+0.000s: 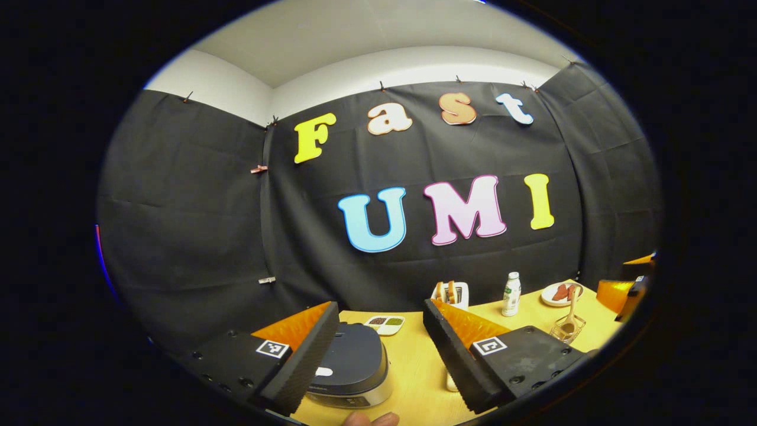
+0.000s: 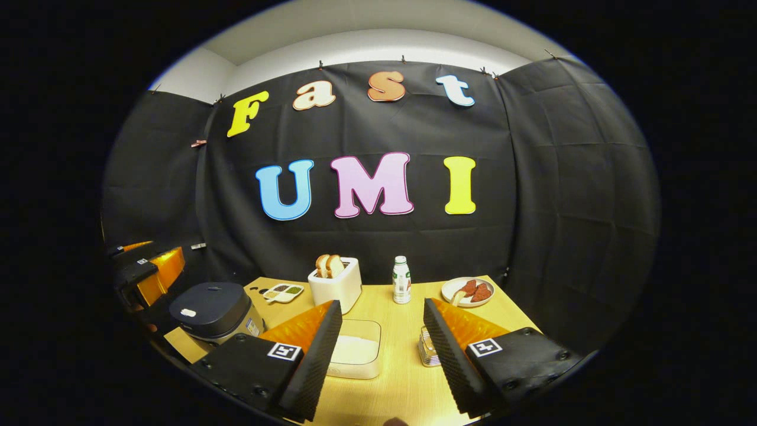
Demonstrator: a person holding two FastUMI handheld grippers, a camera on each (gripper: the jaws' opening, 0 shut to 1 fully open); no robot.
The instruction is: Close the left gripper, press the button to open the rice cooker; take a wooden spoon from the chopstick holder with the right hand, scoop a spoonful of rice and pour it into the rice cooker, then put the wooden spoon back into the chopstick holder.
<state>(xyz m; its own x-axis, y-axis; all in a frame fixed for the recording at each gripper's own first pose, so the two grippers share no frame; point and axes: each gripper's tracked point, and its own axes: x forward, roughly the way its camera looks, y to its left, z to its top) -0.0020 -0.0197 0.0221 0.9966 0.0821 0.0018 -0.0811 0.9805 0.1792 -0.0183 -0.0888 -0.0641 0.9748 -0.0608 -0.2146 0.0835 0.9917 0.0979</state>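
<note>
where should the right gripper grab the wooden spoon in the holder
Grip the wooden spoon on its upper handle, coming from above. It stands nearly upright in the clear holder with its bowl down inside, so only the handle pokes out free. The right gripper is open.

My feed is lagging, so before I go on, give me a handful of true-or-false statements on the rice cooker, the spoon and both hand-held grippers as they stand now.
1. The rice cooker lid is shut. True.
2. The left hand-held gripper is already closed for the button press. False: its fingers stand wide apart, with the cooker between them in the left gripper view.
3. The wooden spoon stands in the chopstick holder. True.
4. The right hand-held gripper holds the spoon. False: it is open and holds nothing.
5. The toaster is empty. False: two slices of bread stick out of its top.
6. A white container of rice lies on the table ahead of the right hand-held gripper. True.
</note>
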